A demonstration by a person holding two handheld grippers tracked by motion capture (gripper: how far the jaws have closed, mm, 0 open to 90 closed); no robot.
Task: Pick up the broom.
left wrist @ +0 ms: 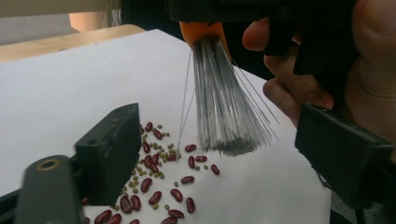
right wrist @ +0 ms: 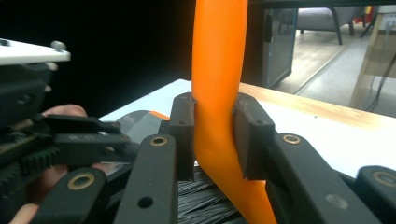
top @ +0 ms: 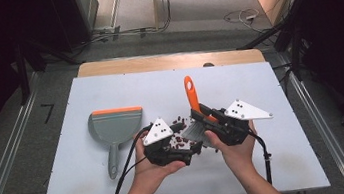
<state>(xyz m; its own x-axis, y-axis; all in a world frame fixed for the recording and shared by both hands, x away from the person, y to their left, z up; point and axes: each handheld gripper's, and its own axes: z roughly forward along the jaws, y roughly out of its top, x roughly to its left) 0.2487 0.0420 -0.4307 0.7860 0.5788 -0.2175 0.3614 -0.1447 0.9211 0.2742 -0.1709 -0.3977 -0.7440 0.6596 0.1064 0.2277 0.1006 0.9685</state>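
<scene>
Item 1, lower centre of the high view: left gripper [top: 184,157], black jointed plastic under a grey three-cornered plate, held low over the table. In the left gripper view its jaws stand wide apart, holding nothing.

Item 2, just right of it: right gripper [top: 209,122], same build. In the right gripper view its jaws are clamped on both sides of the brush handle [right wrist: 219,88], a smooth, glossy orange moulding, curved and tapering.

Item 3: brush bristles [left wrist: 223,107], fine grey strands fanned from an orange ferrule, tips hanging just above the scatter or barely grazing it; cannot tell which.

Item 4: beans [left wrist: 163,177], a loose spill on the table [top: 250,167], which is a flat matt white board. Two kinds: dark red, glossy kidney shapes and small dull green round ones. They lie spread, not gathered.

Item 5, left of centre in the high view: dustpan [top: 113,127], grey plastic scoop with orange lip and slim grey handle, flat on the table, apart from the spill, ungripped.

Status, judged: brush taken up; sweeping barely begun; pan uncollected, no beans visible in it.
</scene>
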